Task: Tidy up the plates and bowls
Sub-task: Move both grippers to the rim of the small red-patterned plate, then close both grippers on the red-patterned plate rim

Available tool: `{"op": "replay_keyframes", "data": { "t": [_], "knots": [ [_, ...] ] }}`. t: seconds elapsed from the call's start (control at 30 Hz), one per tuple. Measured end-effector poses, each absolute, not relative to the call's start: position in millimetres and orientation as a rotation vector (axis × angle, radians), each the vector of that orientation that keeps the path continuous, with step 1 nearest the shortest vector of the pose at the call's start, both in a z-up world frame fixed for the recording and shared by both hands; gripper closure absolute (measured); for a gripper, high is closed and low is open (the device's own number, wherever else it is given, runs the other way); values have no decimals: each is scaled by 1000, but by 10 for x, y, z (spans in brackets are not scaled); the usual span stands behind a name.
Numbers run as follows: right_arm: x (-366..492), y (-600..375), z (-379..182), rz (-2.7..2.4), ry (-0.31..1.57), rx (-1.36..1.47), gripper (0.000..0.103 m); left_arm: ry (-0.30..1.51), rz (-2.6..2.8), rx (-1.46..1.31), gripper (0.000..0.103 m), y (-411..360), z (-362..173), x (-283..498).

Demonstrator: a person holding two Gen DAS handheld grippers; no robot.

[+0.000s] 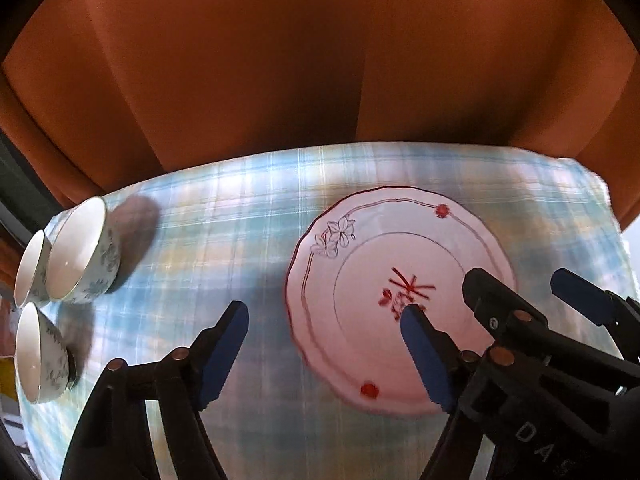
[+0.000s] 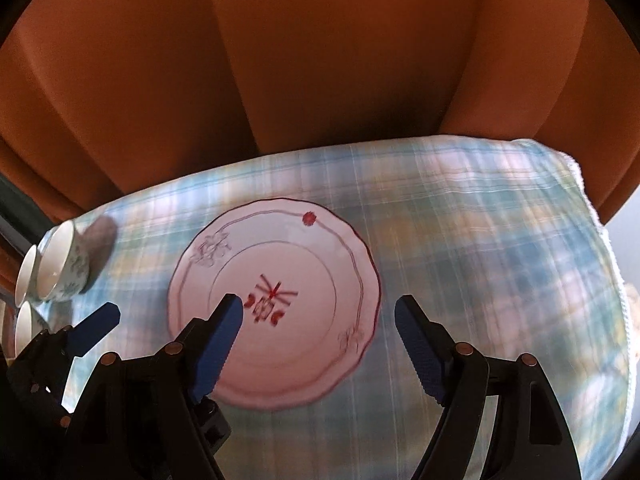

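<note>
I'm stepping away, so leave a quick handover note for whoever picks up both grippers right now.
Left gripper: open, empty, above the plate's left edge.
Right gripper: open, empty, above the plate's right side.
Plate: flat on the plaid cloth, nothing on it.
Three bowls: grouped at the far left.
Done: nothing stacked.
Left: gather the bowls and place them with the plate.

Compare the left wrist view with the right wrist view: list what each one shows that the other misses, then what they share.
Only the left wrist view shows the third bowl nearly whole and the plate's second red dot. Only the right wrist view shows the cloth right of the plate and its white right edge. Both share the plate, the three bowls at far left, the orange curtain, and both open tools: left tool, right tool.
</note>
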State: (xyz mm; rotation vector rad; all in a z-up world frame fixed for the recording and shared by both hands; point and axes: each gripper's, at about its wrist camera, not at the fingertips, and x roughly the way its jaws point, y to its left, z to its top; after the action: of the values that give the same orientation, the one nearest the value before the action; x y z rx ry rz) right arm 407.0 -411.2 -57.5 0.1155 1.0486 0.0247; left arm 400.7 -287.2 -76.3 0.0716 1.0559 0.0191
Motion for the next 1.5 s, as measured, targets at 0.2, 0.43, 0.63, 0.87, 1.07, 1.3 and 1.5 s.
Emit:
{"op": "replay_keyframes", "data": {
  "t": [0.2,0.43,0.63,0.87,1.07,1.3,1.5],
  "knots": [
    [4420,-4177,-845,33,1084,143,22,1080,31,81,30,-2962,-976,4274],
    [4649,-4156,-1058,34,1116,119,32,1105,61,104,30,-2962,-1147,4423],
    [4682,-4165,-1112,35,1129,113,32,1108,57,114,30,-2974,-1169,4423],
    [4537,-4073,-1097,54,1165,125,32,1147,58,118,30,-2875,-1168,4253],
    [4255,-3937,-1035,64,1192,114,32,1177,59,99,30,-2732,-1164,3980],
    [4019,-3740,-1009,107,1216,90,32,1185,39,31,30,-2445,-1153,3734],
    [3993,-3753,-989,148,1211,109,38,1207,32,-37,36,-2296,-1199,3743]
  ]
}}
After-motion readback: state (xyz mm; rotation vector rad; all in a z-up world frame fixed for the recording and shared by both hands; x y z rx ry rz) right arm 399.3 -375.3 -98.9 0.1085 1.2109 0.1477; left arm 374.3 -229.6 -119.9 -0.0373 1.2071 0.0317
